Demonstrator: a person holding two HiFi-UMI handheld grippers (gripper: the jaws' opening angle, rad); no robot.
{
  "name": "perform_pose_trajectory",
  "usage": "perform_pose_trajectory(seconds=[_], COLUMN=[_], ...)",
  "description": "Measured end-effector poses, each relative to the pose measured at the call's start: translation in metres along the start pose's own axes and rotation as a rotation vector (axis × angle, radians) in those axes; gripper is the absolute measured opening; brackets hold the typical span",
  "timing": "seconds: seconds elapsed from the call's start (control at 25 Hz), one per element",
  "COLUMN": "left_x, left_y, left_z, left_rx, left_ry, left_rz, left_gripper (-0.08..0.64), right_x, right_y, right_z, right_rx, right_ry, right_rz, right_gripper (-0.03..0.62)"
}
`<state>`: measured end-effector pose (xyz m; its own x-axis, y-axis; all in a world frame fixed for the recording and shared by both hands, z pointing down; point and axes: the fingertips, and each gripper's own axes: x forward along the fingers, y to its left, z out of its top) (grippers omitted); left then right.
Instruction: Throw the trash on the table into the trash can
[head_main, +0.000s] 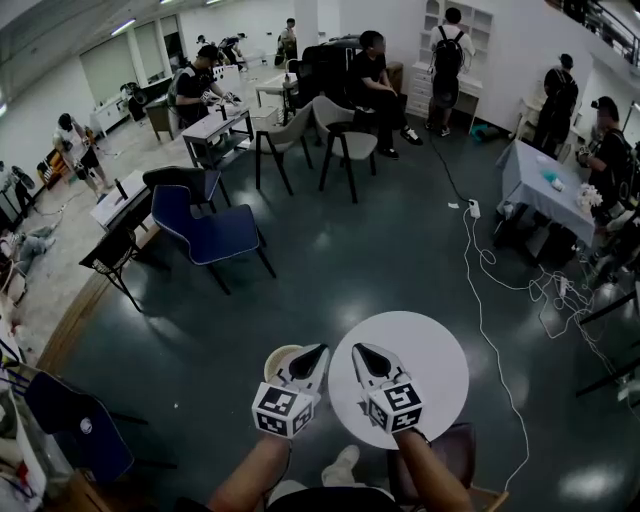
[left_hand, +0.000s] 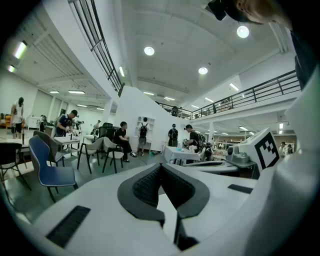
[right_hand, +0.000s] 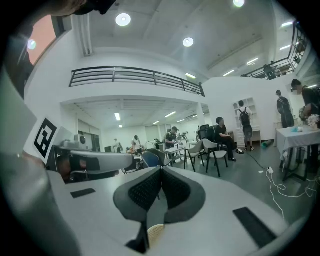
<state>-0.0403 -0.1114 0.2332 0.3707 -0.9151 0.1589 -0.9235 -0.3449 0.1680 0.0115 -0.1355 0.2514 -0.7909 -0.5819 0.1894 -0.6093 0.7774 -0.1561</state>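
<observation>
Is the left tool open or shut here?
Shut. In the left gripper view the left tool has its pads together at the tips, nothing between them.

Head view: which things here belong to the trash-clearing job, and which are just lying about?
Belong to the job:
- round white table, no trash visible on it
- trash can beside it
- left gripper and right gripper, both shut and empty

Just about:
- blue chair
- white floor cable
- cloth-covered table
- seated person
</observation>
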Motion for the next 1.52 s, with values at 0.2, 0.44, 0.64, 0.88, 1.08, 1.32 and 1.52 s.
perform_pose_trajectory(seconds=[0.2, 0.44, 0.64, 0.88, 1.08, 1.32, 1.52], left_x=[-0.037, -0.093, -0.148, -0.208, -0.253, -0.297, -0.333], left_y=[0.002, 0.004, 0.005, 0.0, -0.007, -0.021, -0.032], left_z=[0.008, 0.02, 0.025, 0.032, 0.035, 0.037, 0.034], left_rx=[0.015, 0.03, 0.068, 0.098, 0.113, 0.12, 0.123], left_ry=[-0.01, -0.031, -0.054, -0.098, -0.114, -0.135, -0.146], left_rz=[-0.019, -0.046, -0.071, -0.093, -0.116, -0.155, -0.175], left_gripper=[0.015, 0.015, 0.015, 0.015, 0.015, 0.015, 0.015], right_x=[-0.012, -0.028, -0.04, -0.059, -0.076, -0.103, -0.125], right_y=[0.035, 0.089, 0.138, 0.2, 0.246, 0.29, 0.32], right_z=[0.014, 0.024, 0.024, 0.033, 0.037, 0.038, 0.033], right_rx=[-0.004, -0.02, -0.029, -0.051, -0.071, -0.096, -0.108], right_ry=[-0.037, -0.07, -0.09, -0.131, -0.15, -0.164, -0.168], right_rz=[-0.021, -0.046, -0.074, -0.063, -0.067, -0.091, -0.117], right_gripper=[0.018, 0.018, 0.018, 0.018, 0.018, 0.018, 0.018])
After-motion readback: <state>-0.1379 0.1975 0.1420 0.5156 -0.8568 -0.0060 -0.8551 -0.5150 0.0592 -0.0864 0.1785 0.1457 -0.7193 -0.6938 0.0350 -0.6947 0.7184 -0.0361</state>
